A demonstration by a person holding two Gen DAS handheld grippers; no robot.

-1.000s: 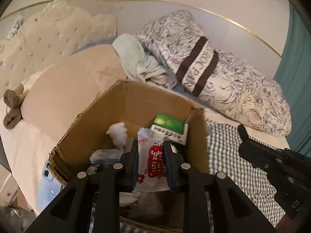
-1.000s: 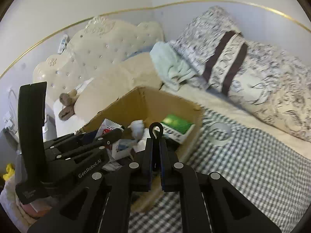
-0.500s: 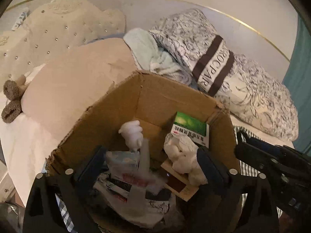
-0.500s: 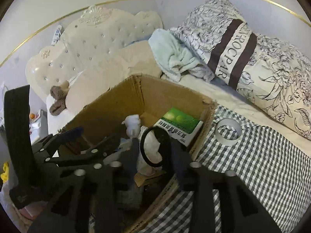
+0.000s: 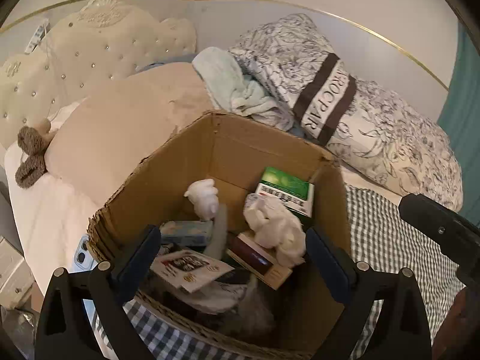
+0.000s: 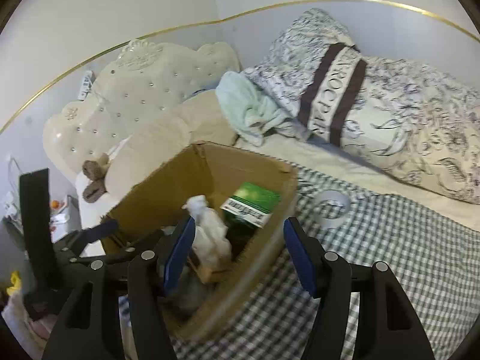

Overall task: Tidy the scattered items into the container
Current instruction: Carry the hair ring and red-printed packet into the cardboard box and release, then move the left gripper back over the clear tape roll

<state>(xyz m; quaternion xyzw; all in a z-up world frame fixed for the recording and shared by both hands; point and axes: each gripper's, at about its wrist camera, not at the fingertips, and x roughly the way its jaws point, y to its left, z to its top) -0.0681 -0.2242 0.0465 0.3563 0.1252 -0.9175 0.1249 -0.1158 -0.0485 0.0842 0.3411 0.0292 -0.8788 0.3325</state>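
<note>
Tape roll (image 6: pixel 332 208) lies beside cardboard box (image 6: pixel 270 234).

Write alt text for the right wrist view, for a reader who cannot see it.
The right gripper, its jaws opening and empty, hangs over an open cardboard box on a checked bedspread. Inside lie a green packet and crumpled white cloth. A roll of tape sits outside on the bedspread; the left gripper shows at left.
</note>
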